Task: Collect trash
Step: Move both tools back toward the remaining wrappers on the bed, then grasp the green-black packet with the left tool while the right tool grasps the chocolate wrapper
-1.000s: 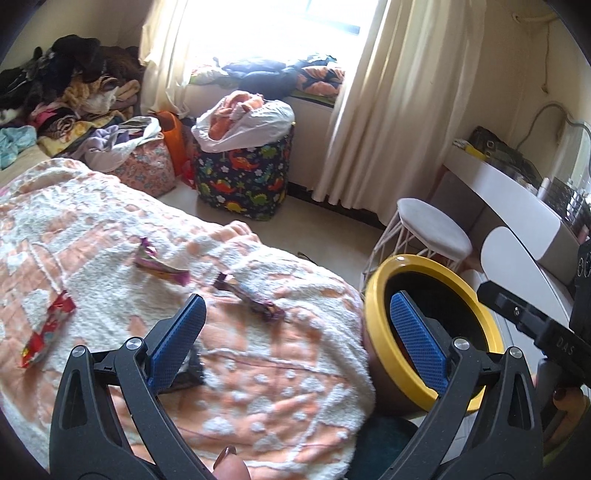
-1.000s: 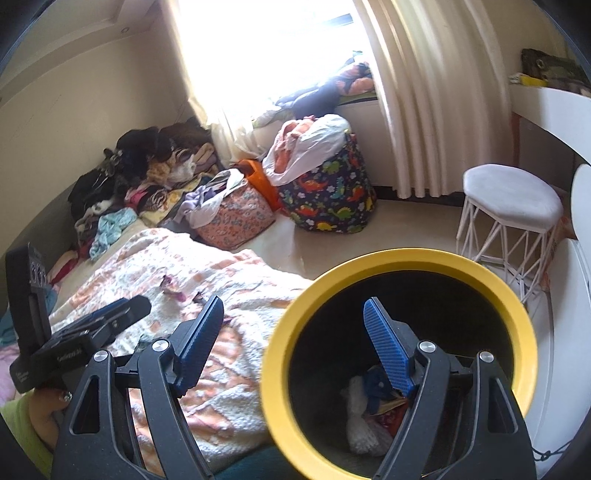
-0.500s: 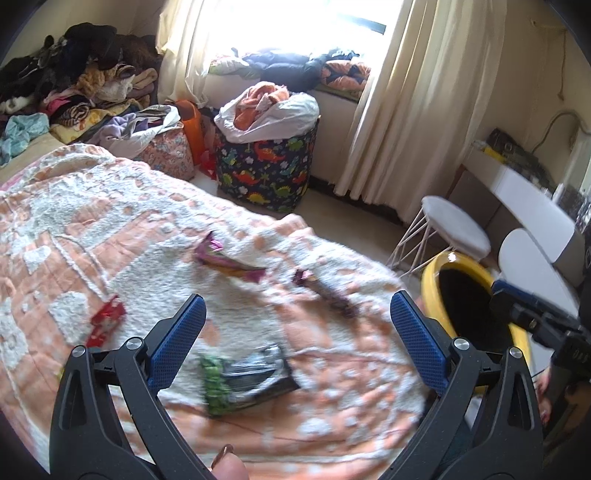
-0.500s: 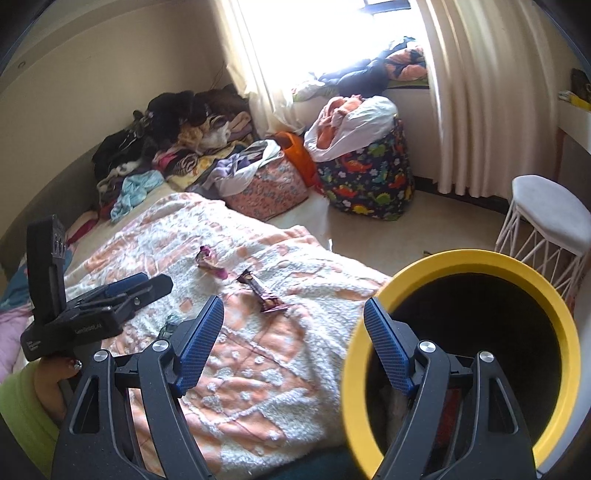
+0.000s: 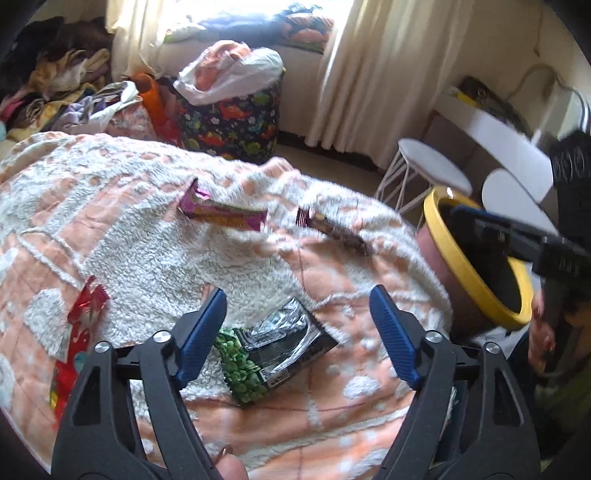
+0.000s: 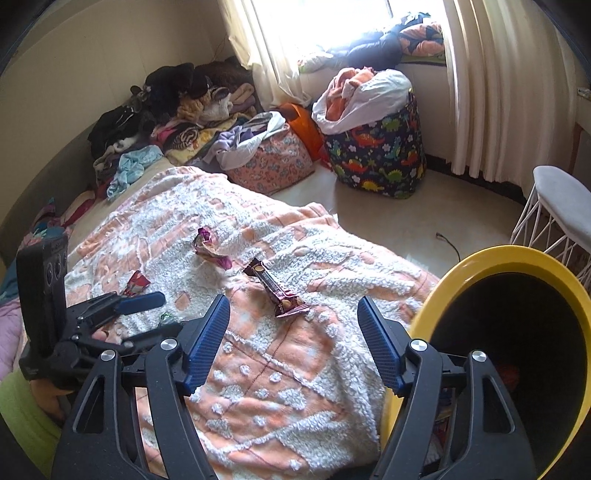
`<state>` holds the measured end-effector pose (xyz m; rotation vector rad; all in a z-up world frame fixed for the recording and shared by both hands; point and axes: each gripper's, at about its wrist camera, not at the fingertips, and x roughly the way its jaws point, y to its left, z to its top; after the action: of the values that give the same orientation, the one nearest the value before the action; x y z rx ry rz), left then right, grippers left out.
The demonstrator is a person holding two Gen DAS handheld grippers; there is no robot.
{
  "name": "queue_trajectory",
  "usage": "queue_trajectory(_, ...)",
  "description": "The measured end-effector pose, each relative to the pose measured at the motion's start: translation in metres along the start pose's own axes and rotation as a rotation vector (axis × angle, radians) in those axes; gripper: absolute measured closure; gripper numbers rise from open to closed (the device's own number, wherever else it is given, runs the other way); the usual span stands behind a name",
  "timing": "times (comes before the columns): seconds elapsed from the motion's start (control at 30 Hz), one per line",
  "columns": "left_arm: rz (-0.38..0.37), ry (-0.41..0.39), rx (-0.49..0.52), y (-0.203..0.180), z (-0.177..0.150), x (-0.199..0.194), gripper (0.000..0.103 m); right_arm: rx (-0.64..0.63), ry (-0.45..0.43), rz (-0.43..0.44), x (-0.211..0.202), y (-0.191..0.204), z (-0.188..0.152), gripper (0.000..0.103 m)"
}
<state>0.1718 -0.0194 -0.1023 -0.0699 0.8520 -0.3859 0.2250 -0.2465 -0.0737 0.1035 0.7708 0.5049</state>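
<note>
One wrapper (image 5: pixel 273 354) btwn closing left hand-held gripper (image 5: pixel 301 341) jaws.

Blanket (image 5: pixel 147 221): peach with fluffy white patches. Centre of left view, wrapper (image 5: pixel 273 354): green and black, silvery sheen. Upper centre, pack (image 5: pixel 221 214): purple and yellow. Left edge, packet (image 5: pixel 79 332): red. Right, bin (image 6: pixel 517 332): yellow rim, black inside. Basket (image 6: pixel 376 155), upper right of right view: navy, dinosaur print. Pads (image 5: pixel 201 332): blue.

Bright window (image 6: pixel 347 22) w/ cream curtains (image 6: pixel 491 92); white stool (image 5: pixel 432 168); clothes pile (image 6: pixel 177 107) by wall.
</note>
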Motion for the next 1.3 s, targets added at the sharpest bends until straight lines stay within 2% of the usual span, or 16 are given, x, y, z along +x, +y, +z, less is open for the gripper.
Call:
queue_trajectory(0.13, 0.001, 0.045, 0.034, 0.002, -0.004, 0.010, 0.043, -0.015, 0.029, -0.002, 0.016, 0.006, 0.003, 0.035)
queue_trajectory(0.27, -0.004, 0.091, 0.041, 0.006, -0.013, 0.018, 0.045, -0.028, 0.068, -0.009, 0.037, 0.010, 0.007, 0.038)
queue_trajectory(0.57, -0.022, 0.098, 0.017, 0.009, -0.024, 0.016, 0.049, -0.066, 0.174, -0.034, 0.089, 0.020, 0.013, 0.049)
queue_trajectory(0.67, -0.025, 0.099, 0.009, 0.009, -0.025, 0.015, 0.049, -0.074, 0.208, -0.035, 0.105, 0.021, 0.015, 0.055)
queue_trajectory(0.73, -0.029, 0.100, 0.001, 0.011, -0.026, 0.014, 0.049, -0.071, 0.244, -0.043, 0.117, 0.020, 0.013, 0.067)
queue_trajectory(0.77, -0.030, 0.102, -0.001, 0.011, -0.027, 0.013, 0.049, -0.070, 0.252, -0.052, 0.119, 0.020, 0.013, 0.069)
queue_trajectory(0.93, -0.025, 0.115, 0.007, 0.010, -0.030, 0.012, 0.048, -0.018, 0.241, -0.019, 0.111, 0.013, 0.005, 0.079)
queue_trajectory(1.07, -0.025, 0.129, 0.017, 0.008, -0.034, 0.011, 0.046, 0.048, 0.227, 0.017, 0.095, 0.006, -0.006, 0.079)
queue_trajectory(1.2, 0.020, 0.150, 0.057, -0.001, -0.040, 0.012, 0.046, 0.080, 0.216, 0.040, 0.082, 0.008, -0.013, 0.080)
queue_trajectory(1.3, 0.063, 0.159, 0.090, -0.007, -0.043, 0.014, 0.050, 0.087, 0.202, 0.060, 0.068, 0.012, -0.019, 0.080)
